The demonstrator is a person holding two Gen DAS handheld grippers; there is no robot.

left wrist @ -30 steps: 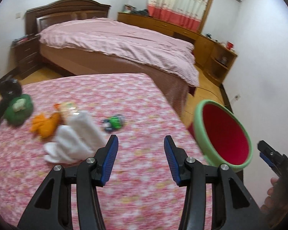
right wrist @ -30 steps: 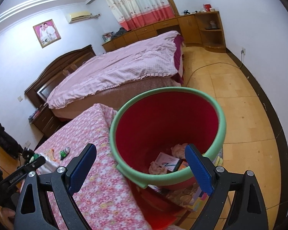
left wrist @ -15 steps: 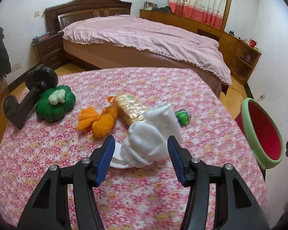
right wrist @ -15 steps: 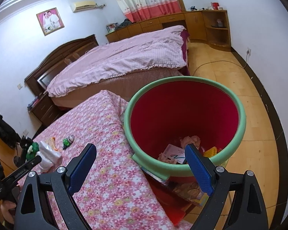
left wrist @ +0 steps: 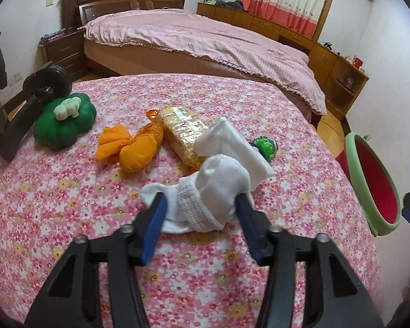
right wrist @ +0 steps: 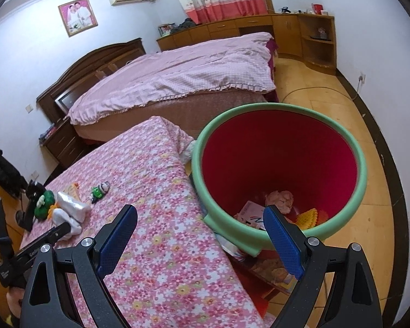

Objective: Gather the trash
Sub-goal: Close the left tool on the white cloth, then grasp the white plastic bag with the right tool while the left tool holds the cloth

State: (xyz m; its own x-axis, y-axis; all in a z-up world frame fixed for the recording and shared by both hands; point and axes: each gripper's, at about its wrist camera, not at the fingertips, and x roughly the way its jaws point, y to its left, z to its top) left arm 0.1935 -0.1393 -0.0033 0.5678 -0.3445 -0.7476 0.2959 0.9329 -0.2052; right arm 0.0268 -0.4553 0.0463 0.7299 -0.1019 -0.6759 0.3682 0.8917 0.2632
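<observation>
On the pink floral table (left wrist: 68,196) lie a white rolled sock (left wrist: 210,194), a white tissue pack (left wrist: 232,145), a gold snack packet (left wrist: 183,128), an orange wrapper (left wrist: 134,145) and a small green toy (left wrist: 265,145). My left gripper (left wrist: 199,207) is open, its blue pads either side of the sock, not clamped. My right gripper (right wrist: 202,232) is open and empty, near the rim of the red bin with green rim (right wrist: 281,164), which holds several bits of trash (right wrist: 278,199). The bin also shows in the left wrist view (left wrist: 374,180).
A green plush (left wrist: 65,123) and a black clamp stand (left wrist: 22,109) sit at the table's left. A bed (left wrist: 205,41) stands behind, with wooden cabinets (left wrist: 328,52) along the wall. The table edge (right wrist: 194,191) runs beside the bin; wooden floor (right wrist: 369,125) lies to the right.
My left gripper has swung left from the bin side and moved forward, so its pads now straddle the white sock. My right gripper has drifted slightly, staying open by the bin.
</observation>
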